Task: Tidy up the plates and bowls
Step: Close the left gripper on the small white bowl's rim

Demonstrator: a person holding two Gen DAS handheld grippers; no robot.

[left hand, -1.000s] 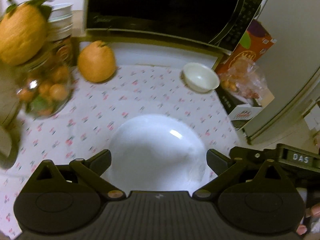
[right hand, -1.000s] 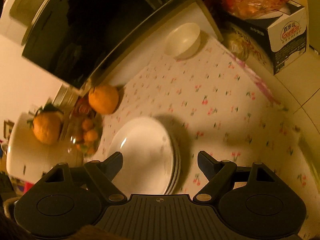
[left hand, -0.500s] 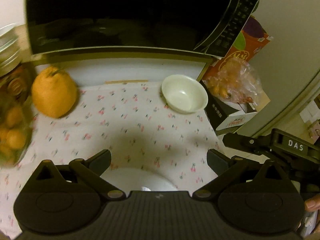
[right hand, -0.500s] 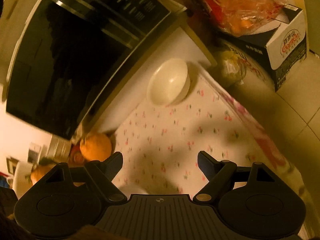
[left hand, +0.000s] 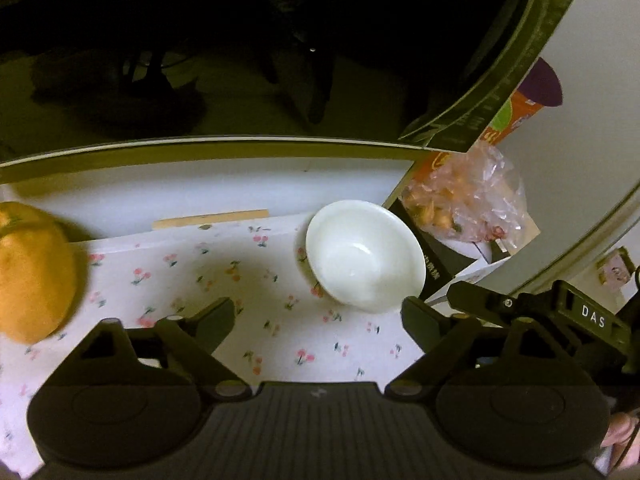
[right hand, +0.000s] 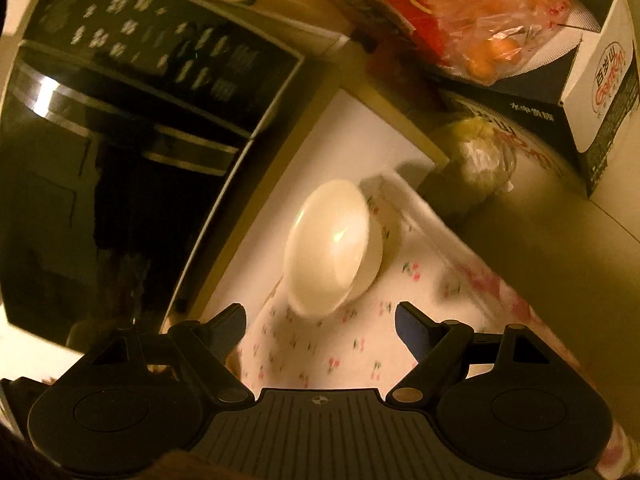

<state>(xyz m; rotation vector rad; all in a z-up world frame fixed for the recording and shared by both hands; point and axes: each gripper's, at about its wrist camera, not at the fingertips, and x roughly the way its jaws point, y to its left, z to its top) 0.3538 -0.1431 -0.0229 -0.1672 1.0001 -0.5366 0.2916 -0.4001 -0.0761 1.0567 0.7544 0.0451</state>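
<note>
While both grippers hang over the table (left hand: 280,320), which is covered with a white cloth printed with small cherries, neither of them holds anything. The left gripper (left hand: 318,314) has its two fingers spread wide apart, with only the cloth between them. The right gripper (right hand: 320,318) is also spread wide and empty.

The white bowl (left hand: 365,255) stands upright on the far right part of the table, close to the edge of the cloth. In the left wrist view it lies just beyond the right finger of the left gripper, and its near rim comes very close to that fingertip; I cannot tell if they touch. In the right wrist view the same bowl (right hand: 334,254) is just beyond the gap between the fingers, a little toward the left finger, and it is apart from both.

Behind the bowl stands a black microwave oven (right hand: 132,140) with a glossy door. To the right of the bowl is a dark carton box (right hand: 592,92), and a clear plastic bag of small orange fruits (left hand: 466,196) rests on it. At the left edge of the left wrist view, a big orange citrus fruit (left hand: 34,276) sits on the cloth, well apart from the bowl.
</note>
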